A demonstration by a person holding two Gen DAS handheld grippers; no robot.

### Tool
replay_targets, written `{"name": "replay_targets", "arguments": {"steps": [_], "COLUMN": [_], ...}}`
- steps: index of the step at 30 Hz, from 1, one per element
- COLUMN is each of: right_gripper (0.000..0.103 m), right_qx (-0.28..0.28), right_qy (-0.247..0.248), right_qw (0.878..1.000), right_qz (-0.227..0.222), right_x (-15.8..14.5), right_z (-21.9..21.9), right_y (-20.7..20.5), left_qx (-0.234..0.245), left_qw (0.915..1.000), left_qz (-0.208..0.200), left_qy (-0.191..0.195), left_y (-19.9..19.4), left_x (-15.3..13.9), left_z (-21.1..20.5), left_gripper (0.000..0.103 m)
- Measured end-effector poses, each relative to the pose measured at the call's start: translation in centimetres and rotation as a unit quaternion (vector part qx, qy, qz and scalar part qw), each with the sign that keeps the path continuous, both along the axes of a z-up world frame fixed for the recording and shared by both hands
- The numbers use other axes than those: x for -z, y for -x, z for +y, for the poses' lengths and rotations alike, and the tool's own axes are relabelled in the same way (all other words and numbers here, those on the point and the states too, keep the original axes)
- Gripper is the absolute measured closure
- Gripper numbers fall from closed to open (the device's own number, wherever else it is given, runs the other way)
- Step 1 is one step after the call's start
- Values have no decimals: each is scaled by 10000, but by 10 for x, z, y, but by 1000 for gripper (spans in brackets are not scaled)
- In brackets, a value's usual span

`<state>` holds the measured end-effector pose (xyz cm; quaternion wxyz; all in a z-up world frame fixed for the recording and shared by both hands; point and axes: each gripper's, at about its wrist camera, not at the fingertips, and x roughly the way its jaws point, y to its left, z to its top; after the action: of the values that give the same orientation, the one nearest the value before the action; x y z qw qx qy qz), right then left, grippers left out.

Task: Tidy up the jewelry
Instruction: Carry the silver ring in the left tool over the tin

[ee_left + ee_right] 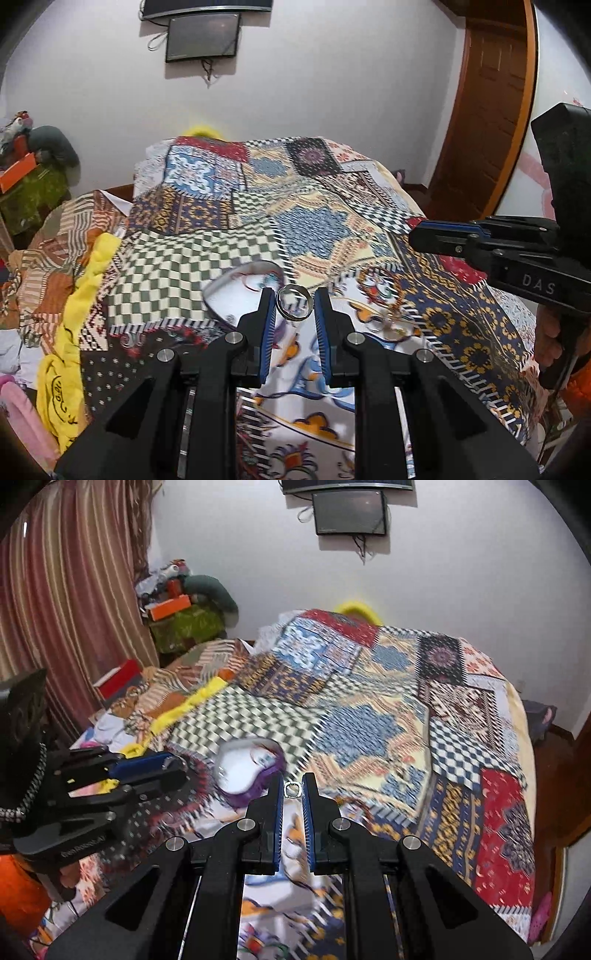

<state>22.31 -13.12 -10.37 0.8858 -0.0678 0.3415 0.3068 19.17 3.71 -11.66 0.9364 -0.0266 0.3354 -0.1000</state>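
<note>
My left gripper [294,306] is shut on a silver bangle [295,303], held at its fingertips above the patterned bedspread. My right gripper [293,789] is shut on a small silver ring [292,789] between its tips. A heart-shaped jewelry box [236,291] with a white inside lies open on the bed just behind and left of the left gripper; in the right wrist view it [245,771] is blurred, with a purple rim, left of the right gripper. The right gripper shows at the right of the left wrist view [413,238], the left gripper at the left of the right wrist view [181,766].
A patchwork bedspread [332,229] covers the bed. Thin gold jewelry [395,325] lies on it right of the left gripper. Yellow cloth [74,332] and piled clothes line the bed's left side. A wooden door [487,110] stands at the right, a curtain [74,590] at the left.
</note>
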Motion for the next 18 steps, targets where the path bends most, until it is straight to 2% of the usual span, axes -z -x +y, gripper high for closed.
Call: {"name": "replay_targets", "arguments": {"steps": [9,18], "right_gripper": [94,94], "right_qx": [-289,-524], "right_qy": [-28,171], "right_qw": [9995,9973], "right_qz": [88,481], "right_x": [7,30], "right_z": [42,78], "right_y": [-13,-37], "left_qx": [-278,-306], "left_qw": [9996,9985], "left_qz": [3,393], "left_qy": [38,210], "left_y": [-14,-38], "left_x": [6,40], "left_z": [33,47], "left_gripper": [83,83]}}
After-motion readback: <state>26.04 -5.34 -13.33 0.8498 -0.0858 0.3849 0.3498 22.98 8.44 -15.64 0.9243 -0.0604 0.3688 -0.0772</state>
